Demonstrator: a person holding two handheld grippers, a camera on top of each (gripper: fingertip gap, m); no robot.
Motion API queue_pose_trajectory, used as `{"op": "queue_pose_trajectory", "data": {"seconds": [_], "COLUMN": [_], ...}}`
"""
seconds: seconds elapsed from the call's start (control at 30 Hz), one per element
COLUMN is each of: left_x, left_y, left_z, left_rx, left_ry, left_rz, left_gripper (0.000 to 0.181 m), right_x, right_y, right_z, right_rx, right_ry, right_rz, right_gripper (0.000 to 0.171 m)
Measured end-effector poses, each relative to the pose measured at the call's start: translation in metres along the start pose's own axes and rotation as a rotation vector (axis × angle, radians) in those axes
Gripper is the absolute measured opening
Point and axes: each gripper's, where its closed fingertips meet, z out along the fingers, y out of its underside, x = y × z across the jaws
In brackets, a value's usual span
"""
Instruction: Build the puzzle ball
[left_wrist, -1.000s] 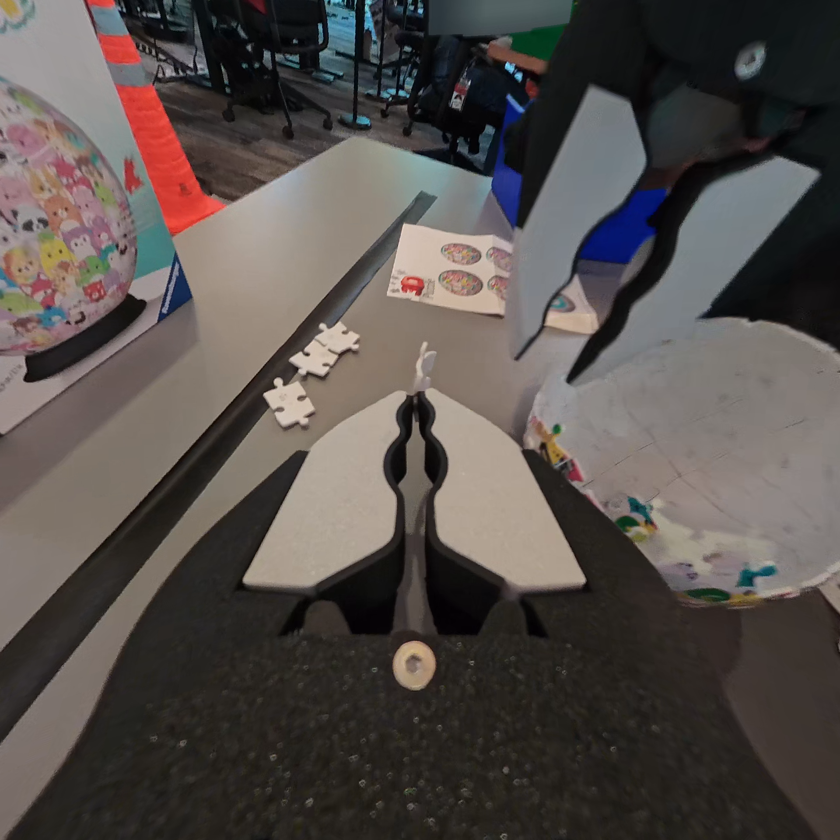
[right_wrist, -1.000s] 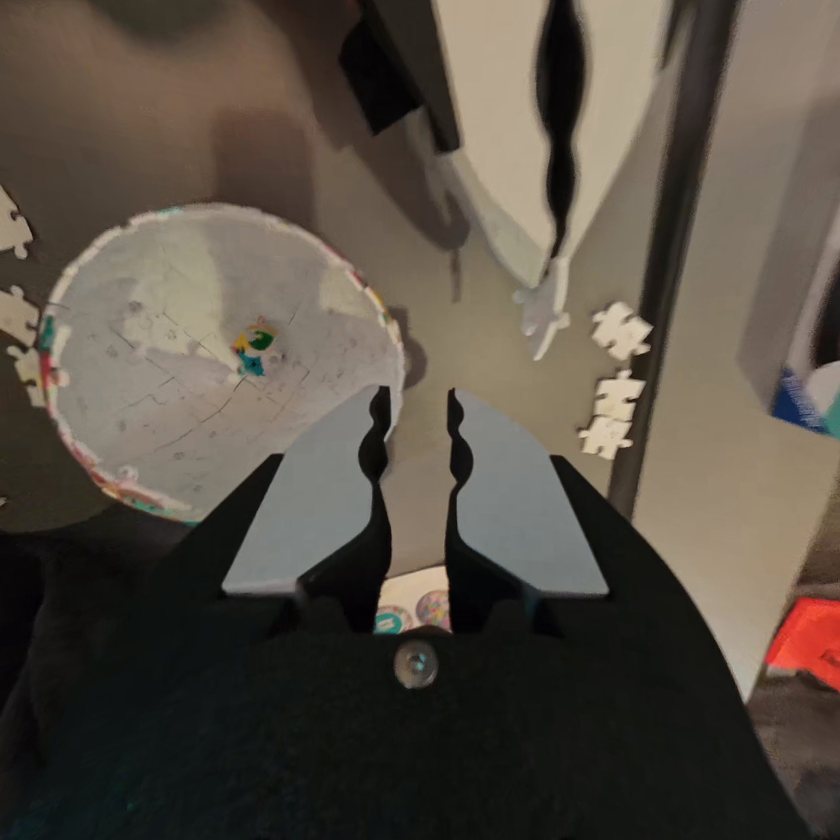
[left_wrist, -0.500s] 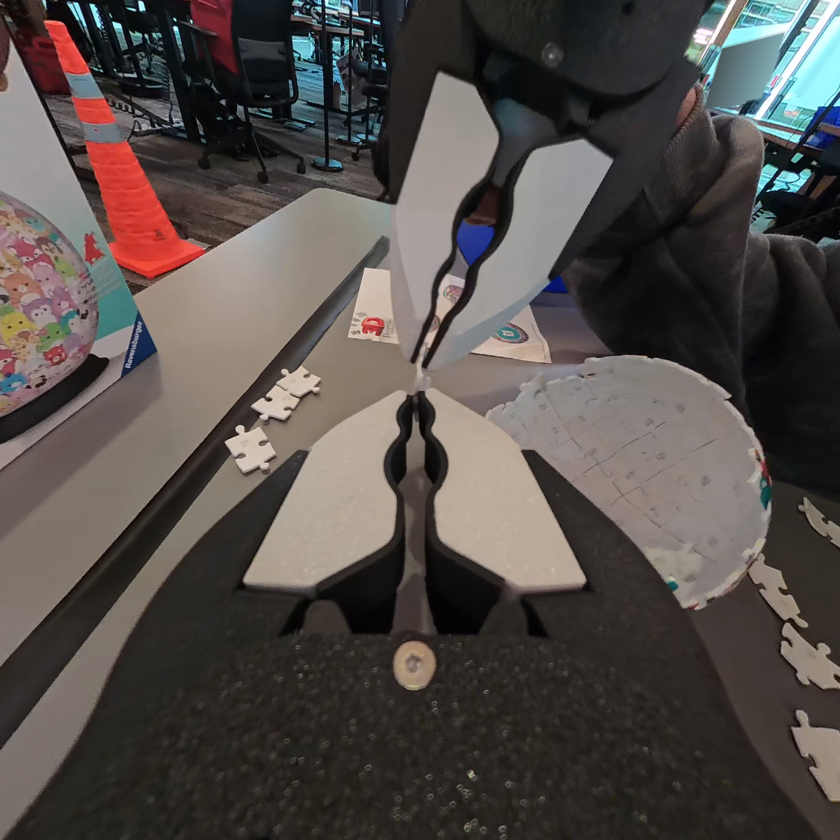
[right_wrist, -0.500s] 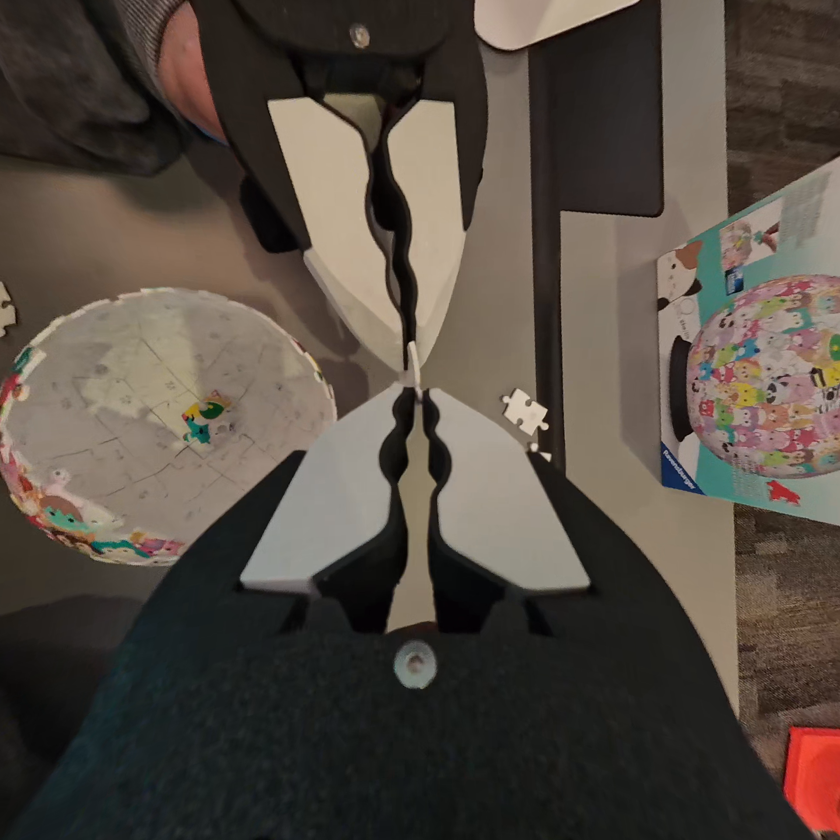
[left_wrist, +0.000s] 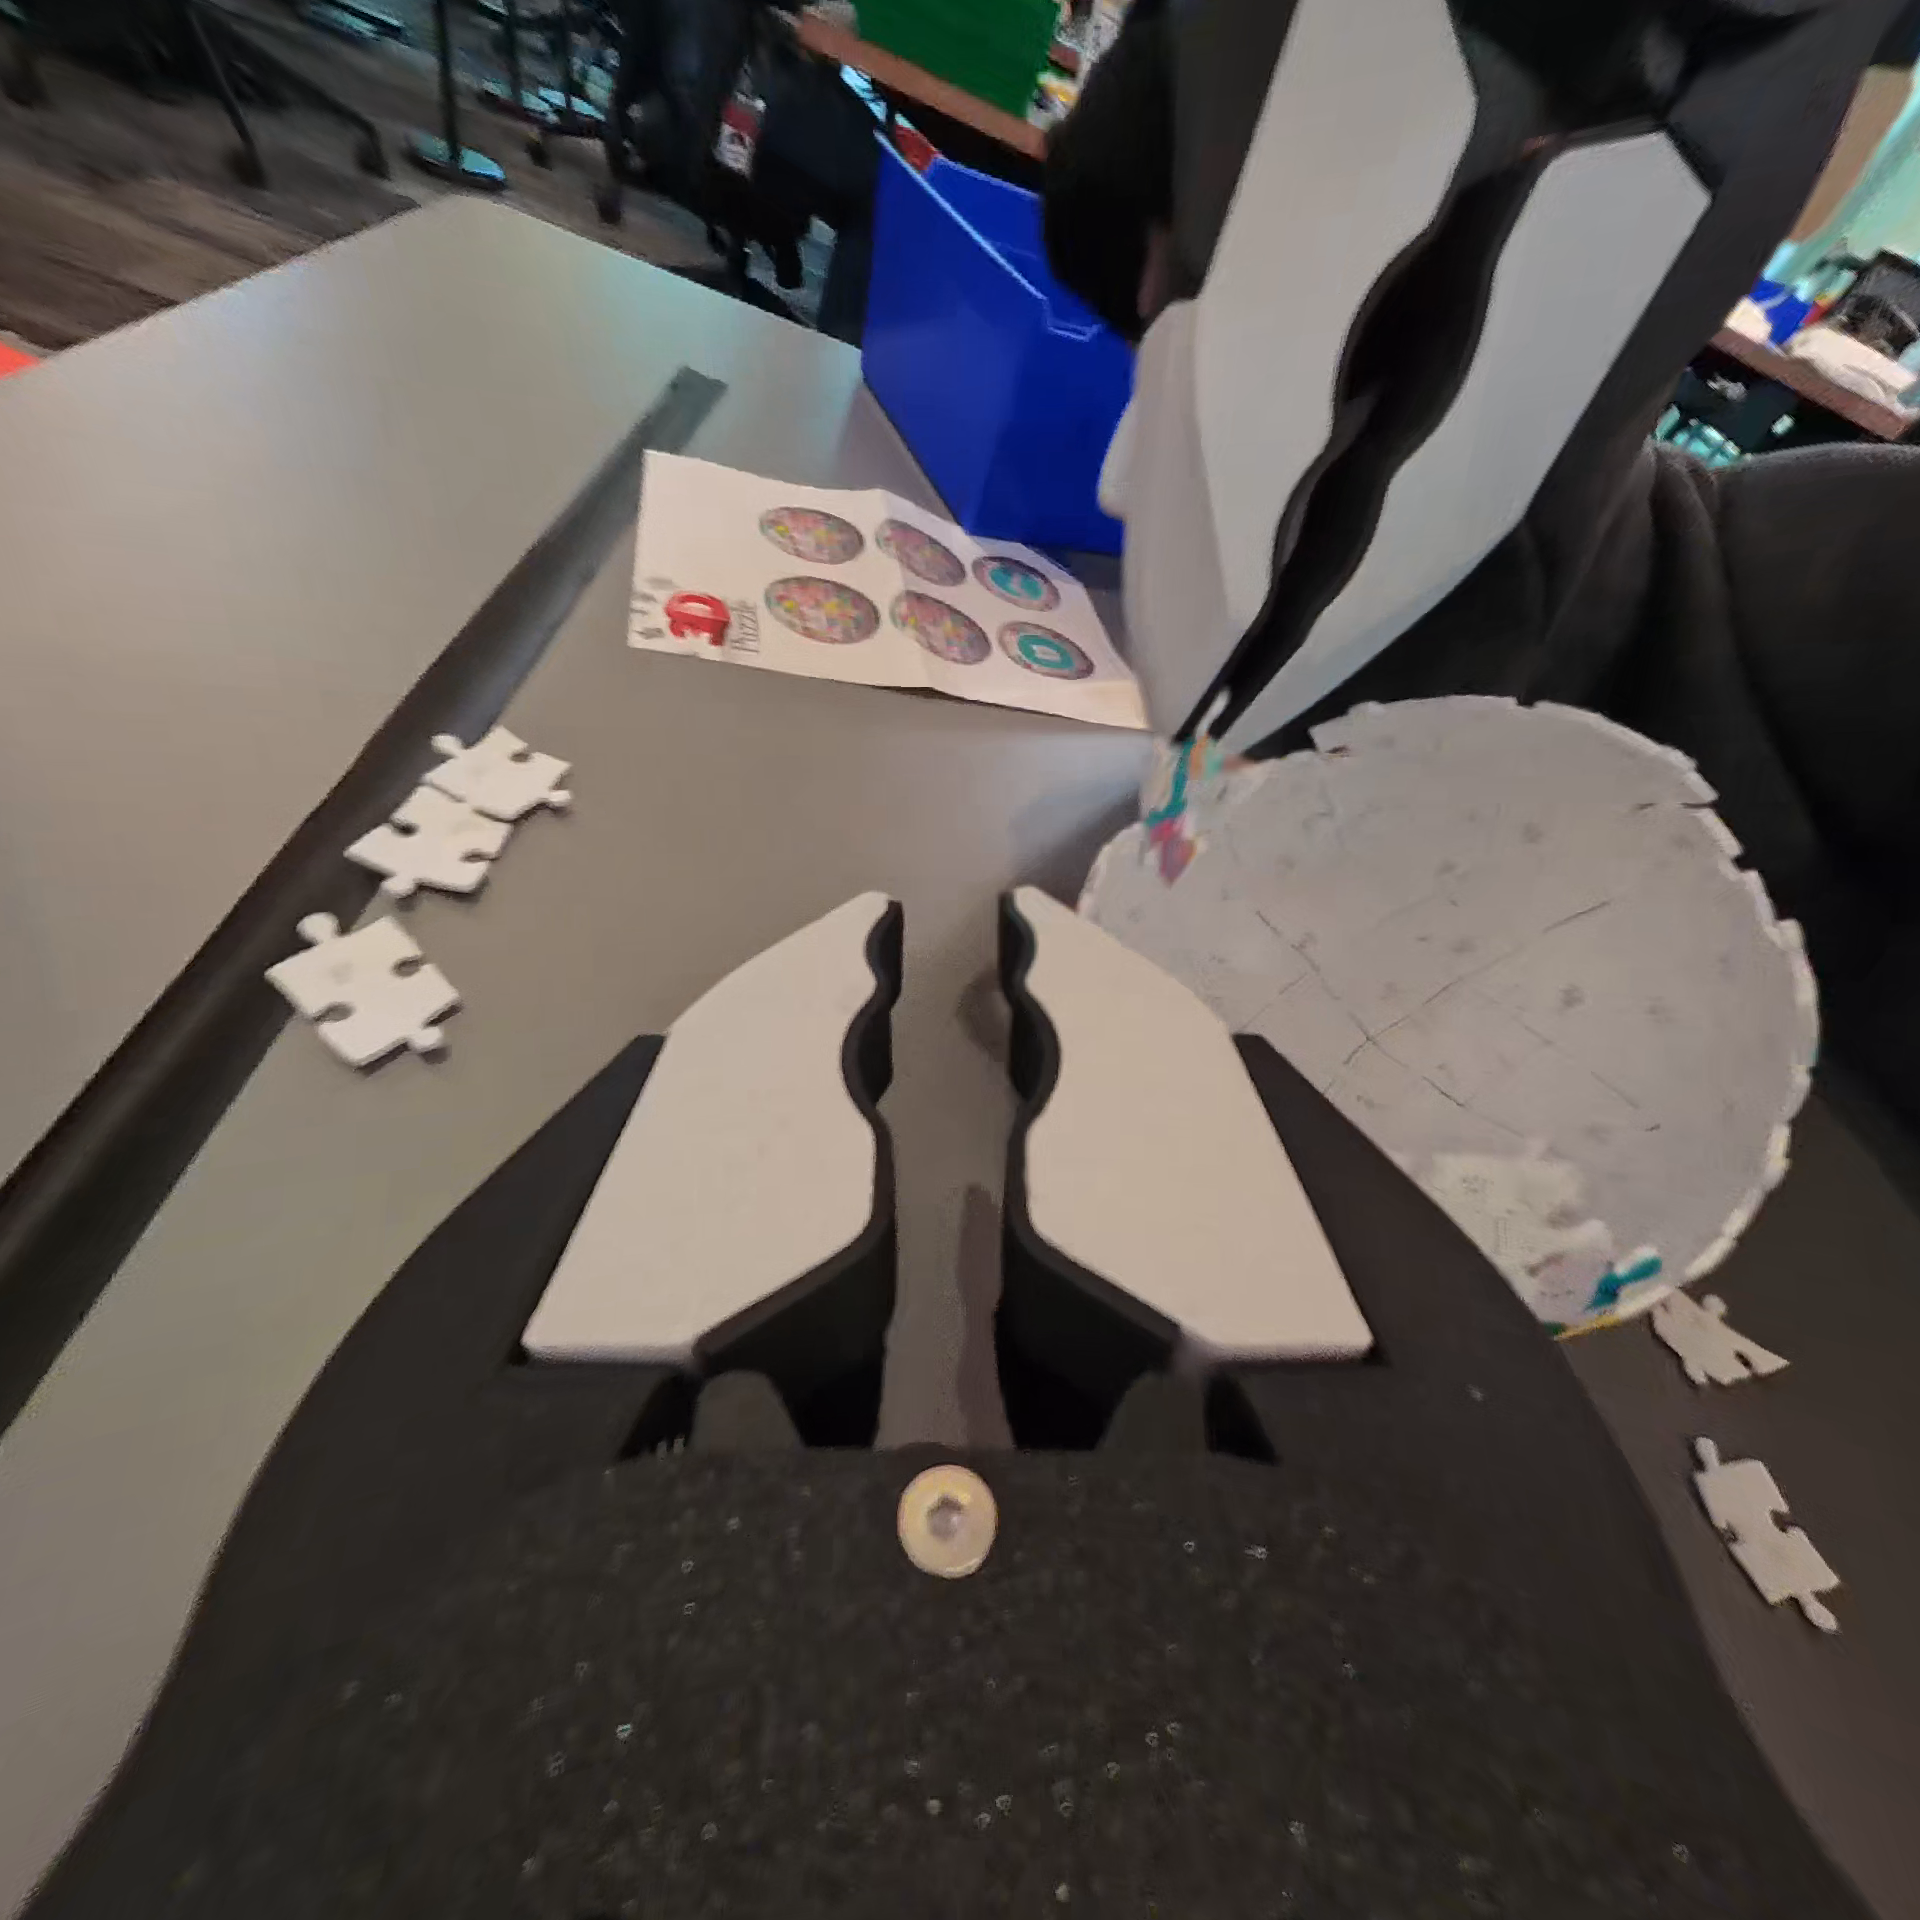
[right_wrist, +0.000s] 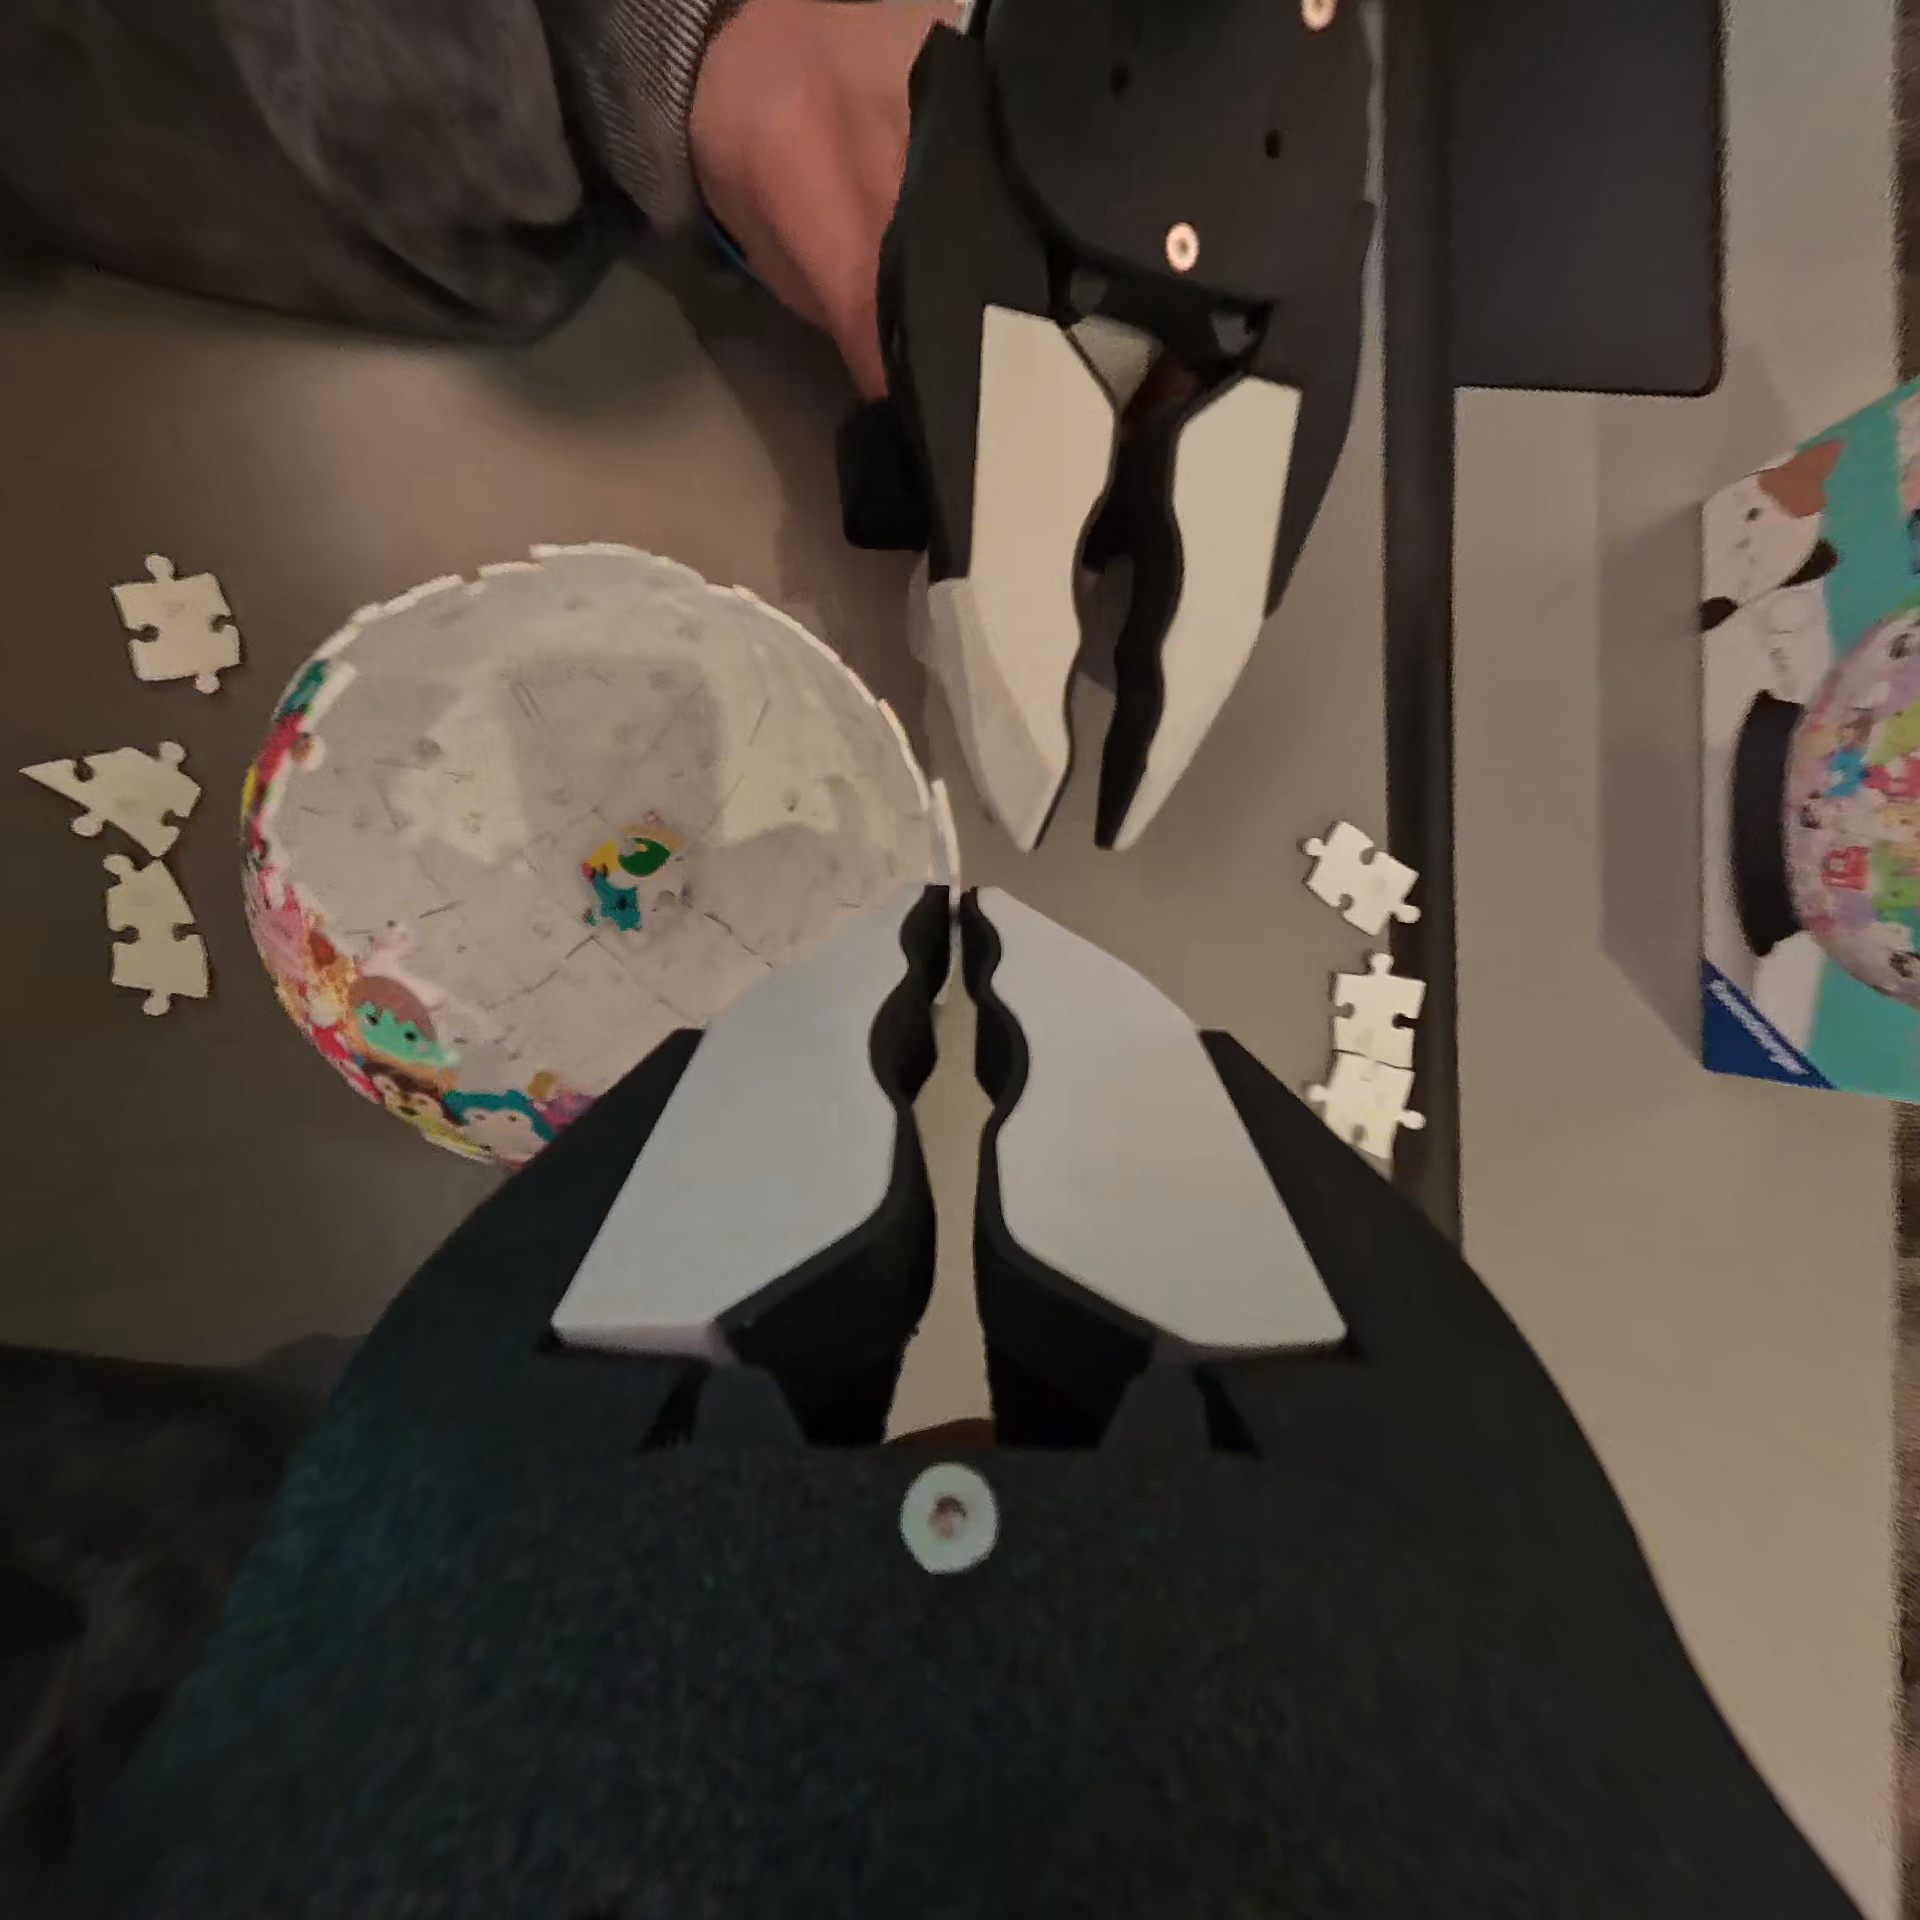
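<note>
Puzzle ball (right_wrist: 582, 831) half-shell holds 1 loose piece (right_wrist: 629, 873); right tool (right_wrist: 954, 899) pinches a rim piece (left_wrist: 1179, 800); left tool (left_wrist: 948, 920) gapes narrowly, empty.

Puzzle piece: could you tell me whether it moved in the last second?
Yes. The puzzle piece left the open left gripper and moved right to the half ball rim, in the right gripper.

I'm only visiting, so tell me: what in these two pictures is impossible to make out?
- Left wrist view: blur smears the puzzle piece in the right gripper, so its fit in the rim of the half ball is unclear.
- Left wrist view: the right gripper covers a corner of the leaflet.
- Right wrist view: the puzzle box is cut off by the right edge.
- Both views: the half ball's underside is hidden by its own shell.
</note>
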Motion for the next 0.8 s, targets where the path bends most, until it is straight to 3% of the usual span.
{"op": "queue_pose_trajectory", "data": {"seconds": [0.3, 0.53, 0.67, 0.77, 0.8], "left_x": [0.019, 0.025, 0.029, 0.025, 0.025], "left_y": [-0.027, -0.025, -0.025, -0.026, -0.026], "left_z": [-0.024, -0.018, -0.014, -0.014, -0.014], "left_rx": [0.117, 0.06, 0.043, 0.02, 0.012], "left_ry": [0.023, -0.026, -0.038, -0.095, -0.103], "left_rz": [0.025, 0.1, 0.114, 0.123, 0.125], "left_gripper": [0.023, 0.024, 0.002, 0.002, 0.002], "right_x": [0.003, 0.012, 0.012, 0.013, 0.015], "right_y": [0.004, -0.013, -0.017, -0.016, -0.015], "right_z": [0.016, -0.005, -0.007, -0.007, -0.007], "right_rx": [0.161, 0.321, 0.319, 0.289, 0.273], "right_ry": [-0.129, -0.137, -0.098, -0.062, -0.033], "right_rz": [0.068, 0.111, 0.09, 0.066, 0.049], "right_gripper": [0.002, 0.002, 0.002, 0.004, 0.013]}}
